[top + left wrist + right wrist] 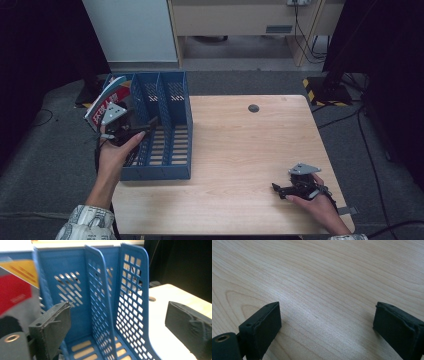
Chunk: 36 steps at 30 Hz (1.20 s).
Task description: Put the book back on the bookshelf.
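A blue three-slot file organizer (172, 125) stands on the left part of the wooden table (240, 150). A red, white and yellow book (106, 99) leans in its leftmost slot, its top tilted to the left. My left gripper (150, 124) is at the organizer's left side, just right of the book, pointing into the slots. In the left gripper view its jaws (120, 322) stand wide open; the book (15, 290) is outside the left jaw and the blue dividers (100, 302) lie ahead. My right gripper (276, 189) rests near the table's front right, open (327, 325) over bare wood.
A round cable hole (253, 108) sits in the table near its far edge. Dark curtains hang at both sides, and a black stand base with cables (330, 90) is on the floor at the far right. Pale cabinets (240, 20) stand behind.
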Available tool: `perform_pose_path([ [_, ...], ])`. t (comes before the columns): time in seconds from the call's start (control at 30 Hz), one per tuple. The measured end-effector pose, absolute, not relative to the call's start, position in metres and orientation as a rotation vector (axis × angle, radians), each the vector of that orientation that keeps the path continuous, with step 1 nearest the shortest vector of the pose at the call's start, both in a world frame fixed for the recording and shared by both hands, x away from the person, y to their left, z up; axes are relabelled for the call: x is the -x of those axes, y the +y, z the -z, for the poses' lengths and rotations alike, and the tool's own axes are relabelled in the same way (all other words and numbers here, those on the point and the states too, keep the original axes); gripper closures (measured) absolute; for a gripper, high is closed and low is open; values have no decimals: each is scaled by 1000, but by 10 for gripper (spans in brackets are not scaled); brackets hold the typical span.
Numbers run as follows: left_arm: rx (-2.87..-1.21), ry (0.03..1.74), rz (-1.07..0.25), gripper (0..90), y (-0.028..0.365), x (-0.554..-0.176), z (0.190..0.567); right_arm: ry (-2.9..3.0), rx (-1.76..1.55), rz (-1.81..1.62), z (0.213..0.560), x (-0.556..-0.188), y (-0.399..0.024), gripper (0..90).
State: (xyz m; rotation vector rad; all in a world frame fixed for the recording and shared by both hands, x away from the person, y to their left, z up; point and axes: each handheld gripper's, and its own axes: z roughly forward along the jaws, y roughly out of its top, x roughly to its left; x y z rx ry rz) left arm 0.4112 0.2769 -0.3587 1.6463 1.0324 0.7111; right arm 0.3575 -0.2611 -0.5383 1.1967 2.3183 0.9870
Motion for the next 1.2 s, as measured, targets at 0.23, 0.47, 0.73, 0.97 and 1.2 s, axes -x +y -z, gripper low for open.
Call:
perform_pose_path([
  [0.23, -1703, 1013, -666, 37, 254, -413, 371, 2317, -1198, -987, 538, -357, -261, 82],
  [0.47, -1786, 960, -646, 31, 222, -411, 385, 2317, -1198, -989, 538, -357, -261, 80],
  [0.73, -1852, 935, -601, 28, 193, -408, 395, 2317, -1197, -988, 539, -357, -261, 78],
  [0.97, -1897, 909, -573, 29, 167, -408, 399, 2317, -1196, -986, 538, -357, -261, 77],
  [1.2, -1940, 898, -542, 31, 141, -409, 404, 2315, -1204, -985, 538, -357, -261, 75],
])
